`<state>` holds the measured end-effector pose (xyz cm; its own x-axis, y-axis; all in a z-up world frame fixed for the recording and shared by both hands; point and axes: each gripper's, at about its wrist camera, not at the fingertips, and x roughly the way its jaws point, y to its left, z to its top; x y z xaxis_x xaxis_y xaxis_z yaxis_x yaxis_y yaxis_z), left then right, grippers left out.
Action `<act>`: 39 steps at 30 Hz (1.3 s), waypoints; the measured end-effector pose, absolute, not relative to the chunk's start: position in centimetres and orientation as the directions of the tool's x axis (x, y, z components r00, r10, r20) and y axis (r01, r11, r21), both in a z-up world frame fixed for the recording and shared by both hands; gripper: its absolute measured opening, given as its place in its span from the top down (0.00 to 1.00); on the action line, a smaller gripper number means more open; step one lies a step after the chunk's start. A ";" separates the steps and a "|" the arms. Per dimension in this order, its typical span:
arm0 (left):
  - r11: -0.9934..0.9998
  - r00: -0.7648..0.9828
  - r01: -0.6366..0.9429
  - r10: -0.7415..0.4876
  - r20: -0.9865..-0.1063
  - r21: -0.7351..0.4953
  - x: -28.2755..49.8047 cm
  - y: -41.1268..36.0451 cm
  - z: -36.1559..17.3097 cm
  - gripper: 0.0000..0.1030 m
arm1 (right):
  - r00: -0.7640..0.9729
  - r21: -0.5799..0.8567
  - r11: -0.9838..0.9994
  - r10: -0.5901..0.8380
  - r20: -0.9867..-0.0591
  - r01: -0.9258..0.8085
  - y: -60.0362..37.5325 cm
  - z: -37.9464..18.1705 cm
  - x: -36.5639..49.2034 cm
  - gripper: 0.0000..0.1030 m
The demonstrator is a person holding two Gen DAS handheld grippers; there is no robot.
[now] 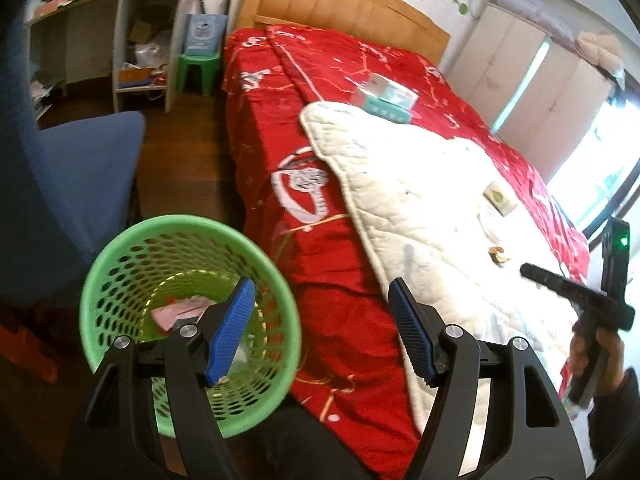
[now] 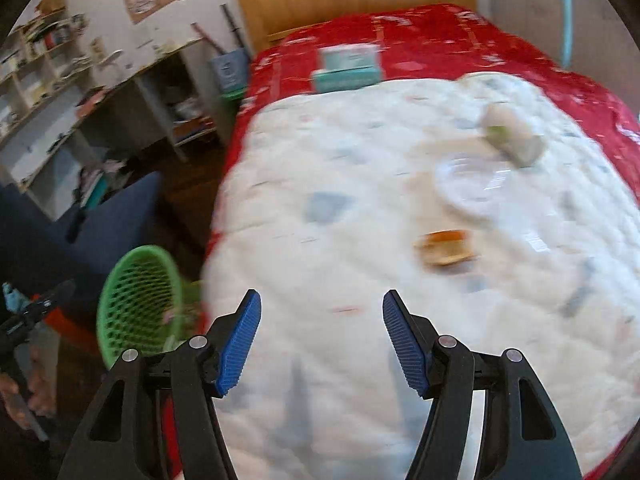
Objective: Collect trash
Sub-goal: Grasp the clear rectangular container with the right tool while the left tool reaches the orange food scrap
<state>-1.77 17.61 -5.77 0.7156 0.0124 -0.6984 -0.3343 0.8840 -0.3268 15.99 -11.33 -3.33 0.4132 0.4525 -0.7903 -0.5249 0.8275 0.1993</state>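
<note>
Motion blur smears the orange scrap [image 2: 445,249] on the quilt [image 2: 360,200].

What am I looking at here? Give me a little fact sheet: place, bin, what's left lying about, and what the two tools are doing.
Place: bedroom, bed with red cover and white quilt on top
Bin: green basket on the floor beside the bed, pink scrap inside
On the quilt: orange-brown scrap, clear round lid or dish, small pale packet
Near the headboard: teal boxes
Left tool: open, empty, over the basket's edge
Right tool: open, empty, over the quilt
</note>
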 end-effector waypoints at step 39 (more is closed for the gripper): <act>0.961 0.593 0.120 -0.271 -0.758 -0.250 17.9 -0.4 -7.4 0.28 | 0.325 -0.041 0.684 0.293 -0.899 -0.728 -18.5 -8.3 32.8 0.44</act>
<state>17.90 -0.44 -7.43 0.5931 -0.2714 -0.7580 0.1203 0.9608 -0.2499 32.82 -18.51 -8.31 0.3253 0.2930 -0.8991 -0.7283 0.6841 -0.0405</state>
